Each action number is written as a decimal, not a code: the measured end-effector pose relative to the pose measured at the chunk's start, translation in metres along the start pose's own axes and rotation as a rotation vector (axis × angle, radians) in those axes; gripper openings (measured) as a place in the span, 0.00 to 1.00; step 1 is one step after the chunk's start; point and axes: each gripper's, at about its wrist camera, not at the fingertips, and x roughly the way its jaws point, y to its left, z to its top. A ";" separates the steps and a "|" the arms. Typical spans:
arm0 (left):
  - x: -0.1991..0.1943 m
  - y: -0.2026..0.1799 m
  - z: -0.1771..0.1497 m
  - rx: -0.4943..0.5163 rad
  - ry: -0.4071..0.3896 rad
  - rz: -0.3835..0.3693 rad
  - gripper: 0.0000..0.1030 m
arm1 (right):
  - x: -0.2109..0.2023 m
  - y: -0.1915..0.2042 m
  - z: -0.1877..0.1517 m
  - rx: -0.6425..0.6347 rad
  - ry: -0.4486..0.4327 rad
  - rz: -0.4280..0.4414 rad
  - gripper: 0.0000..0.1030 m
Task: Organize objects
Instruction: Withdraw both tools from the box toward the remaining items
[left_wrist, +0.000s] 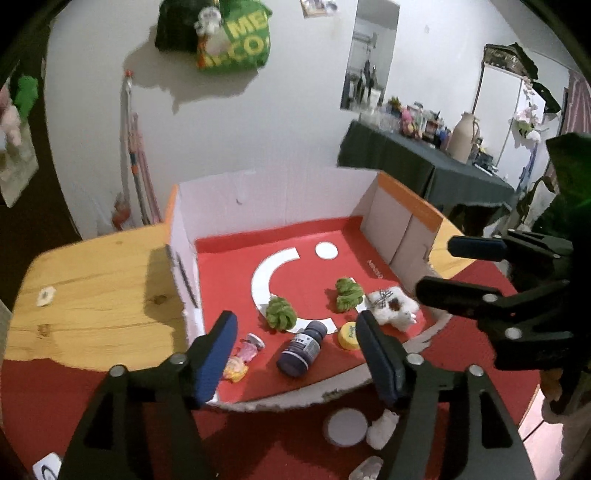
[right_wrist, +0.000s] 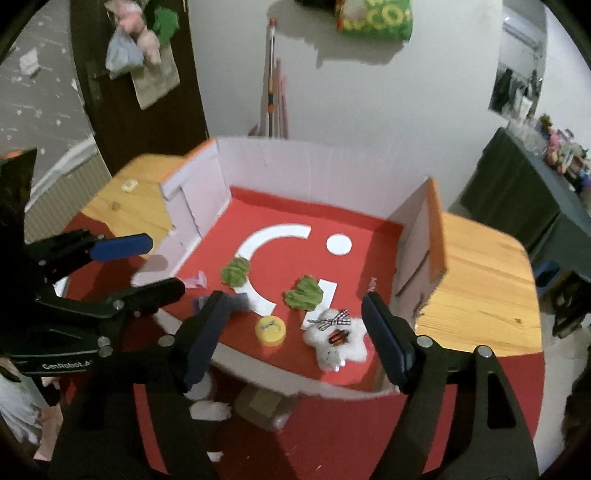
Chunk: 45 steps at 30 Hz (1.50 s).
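Observation:
An open cardboard box (left_wrist: 280, 195) (right_wrist: 325, 166) with a red floor lies on the wooden table. In it are two green knots (left_wrist: 281, 313) (left_wrist: 348, 294) (right_wrist: 235, 271) (right_wrist: 304, 292), a dark bottle (left_wrist: 301, 349) lying on its side, a yellow cap (left_wrist: 349, 335) (right_wrist: 270, 330), a white fluffy toy (left_wrist: 393, 308) (right_wrist: 336, 341) and a small pink figure (left_wrist: 246, 350). My left gripper (left_wrist: 295, 363) is open and empty above the box's near edge, over the bottle. My right gripper (right_wrist: 295, 341) is open and empty above the yellow cap and white toy; it also shows in the left wrist view (left_wrist: 443, 264).
A red cloth (left_wrist: 277, 443) covers the near table. On it lie a grey disc (left_wrist: 345, 426) and white fluffy bits (left_wrist: 382, 428) (right_wrist: 207, 406). A dark-covered side table (left_wrist: 424, 162) with clutter stands at the right. A wall and a brown door (right_wrist: 140, 81) stand behind.

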 end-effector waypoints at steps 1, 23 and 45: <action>-0.009 -0.003 -0.003 0.005 -0.026 0.013 0.69 | -0.004 0.002 -0.003 0.004 -0.018 0.007 0.73; -0.069 -0.024 -0.075 -0.055 -0.177 0.063 0.82 | -0.065 0.027 -0.100 0.055 -0.208 -0.095 0.85; -0.033 -0.042 -0.128 -0.063 -0.079 0.089 0.86 | -0.010 0.013 -0.153 0.162 -0.107 -0.094 0.85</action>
